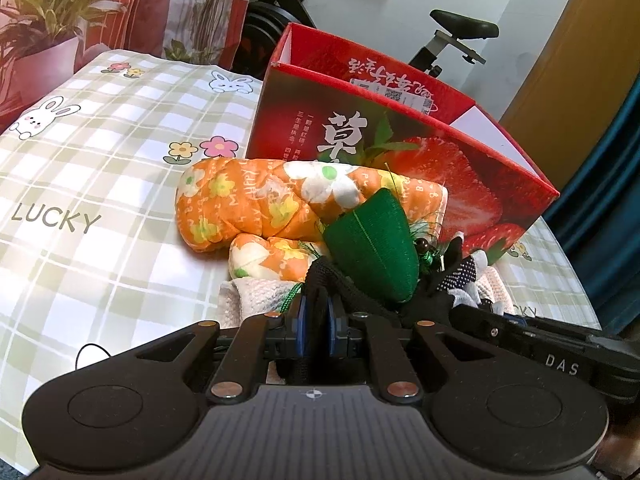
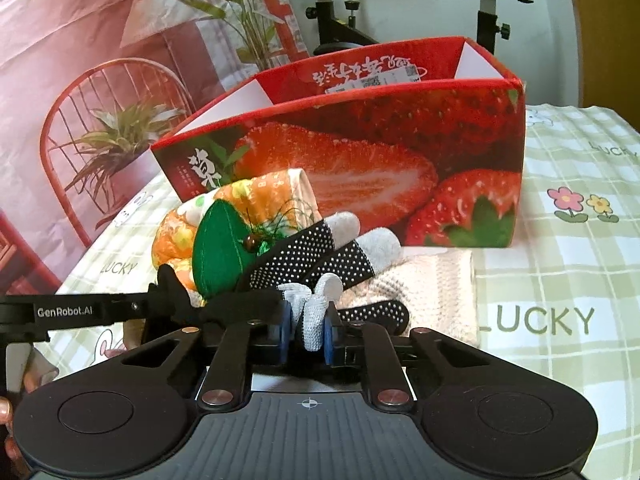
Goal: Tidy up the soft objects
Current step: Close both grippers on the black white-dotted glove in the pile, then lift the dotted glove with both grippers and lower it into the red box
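A black glove (image 2: 316,248) with white dots and grey fingertips lies across a white knitted towel (image 2: 432,284) in front of the red strawberry box (image 2: 360,128). My right gripper (image 2: 310,326) is shut on one grey fingertip of the glove. My left gripper (image 1: 316,312) is shut on the glove's black knit end (image 1: 324,276). A green leaf-shaped sachet (image 1: 372,248) with beads and a tassel rests against the glove. Behind it lies a rolled orange floral cloth (image 1: 256,204). The open box (image 1: 400,132) stands just past the pile.
A checked tablecloth (image 1: 100,184) with rabbits, flowers and "LUCKY" covers the table. A printed curtain with plants (image 2: 100,80) hangs at the left. An exercise bike (image 1: 452,32) stands behind the box. A hand (image 2: 8,412) shows at the lower left edge.
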`<move>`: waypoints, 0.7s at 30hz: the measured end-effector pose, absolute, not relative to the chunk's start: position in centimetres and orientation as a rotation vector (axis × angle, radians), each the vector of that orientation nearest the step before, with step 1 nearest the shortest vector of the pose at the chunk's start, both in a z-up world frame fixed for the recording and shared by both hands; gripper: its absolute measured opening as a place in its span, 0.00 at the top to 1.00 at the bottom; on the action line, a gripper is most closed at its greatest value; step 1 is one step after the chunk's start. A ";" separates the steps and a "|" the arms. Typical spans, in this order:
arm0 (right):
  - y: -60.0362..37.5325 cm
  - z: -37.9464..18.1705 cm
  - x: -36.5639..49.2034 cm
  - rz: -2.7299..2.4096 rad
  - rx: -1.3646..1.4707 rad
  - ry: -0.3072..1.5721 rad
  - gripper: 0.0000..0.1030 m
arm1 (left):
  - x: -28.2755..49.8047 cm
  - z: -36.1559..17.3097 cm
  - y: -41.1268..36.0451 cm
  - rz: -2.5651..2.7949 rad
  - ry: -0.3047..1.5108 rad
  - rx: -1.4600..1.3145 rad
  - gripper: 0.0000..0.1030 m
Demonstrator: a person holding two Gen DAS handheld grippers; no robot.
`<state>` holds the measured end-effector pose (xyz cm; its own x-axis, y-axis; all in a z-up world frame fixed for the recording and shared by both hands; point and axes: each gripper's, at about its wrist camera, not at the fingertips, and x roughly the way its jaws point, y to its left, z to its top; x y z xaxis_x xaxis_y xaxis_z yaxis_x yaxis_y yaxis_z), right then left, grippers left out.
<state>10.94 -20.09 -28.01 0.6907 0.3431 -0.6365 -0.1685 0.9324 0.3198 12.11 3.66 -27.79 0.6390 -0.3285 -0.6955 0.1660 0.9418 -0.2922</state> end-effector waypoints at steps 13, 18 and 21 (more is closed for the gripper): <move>-20.3 -28.3 10.7 0.293 0.257 0.760 0.86 | 12.1 -27.9 3.8 -0.282 0.834 -0.213 0.85; -20.3 -28.3 10.7 0.293 0.258 0.760 0.86 | 12.1 -27.9 3.8 -0.282 0.835 -0.213 0.85; -20.3 -28.3 10.7 0.293 0.258 0.760 0.86 | 12.1 -27.8 3.8 -0.279 0.840 -0.228 0.87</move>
